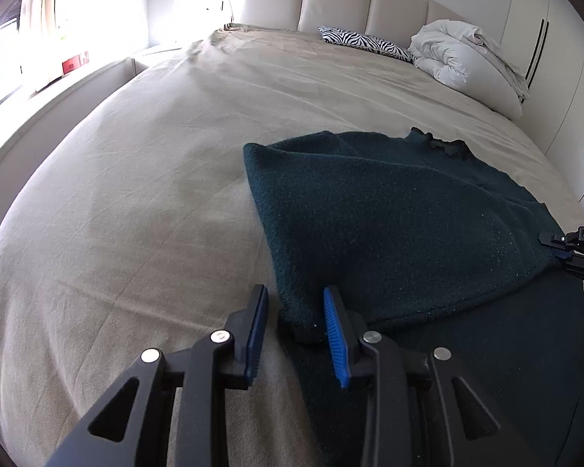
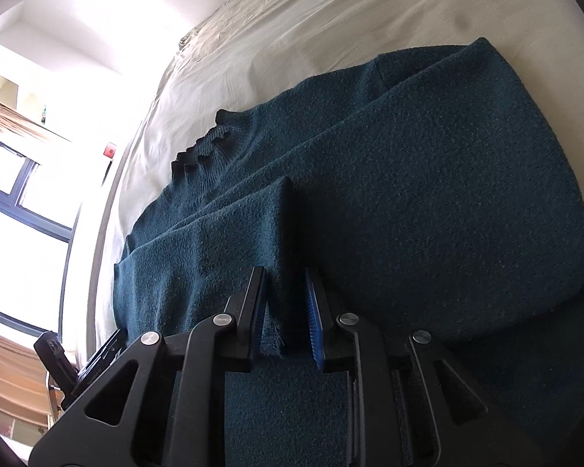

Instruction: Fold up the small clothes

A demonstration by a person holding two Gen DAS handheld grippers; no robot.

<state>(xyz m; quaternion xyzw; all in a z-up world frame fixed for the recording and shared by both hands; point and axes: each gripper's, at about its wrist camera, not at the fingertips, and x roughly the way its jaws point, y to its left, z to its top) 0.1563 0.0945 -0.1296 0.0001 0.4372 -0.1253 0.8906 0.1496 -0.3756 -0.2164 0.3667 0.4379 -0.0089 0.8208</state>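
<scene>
Beige bedsheet [image 1: 136, 202] carries the dark green sweater [image 1: 389, 214], partly folded. Left gripper [image 1: 296, 311] and right gripper [image 2: 286, 292] are parted, each straddling an unpinched fold edge. Square the folded edges before creasing again.

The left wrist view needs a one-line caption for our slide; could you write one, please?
Left gripper open over a corner of the dark green sweater on a beige-sheeted bed.
</scene>
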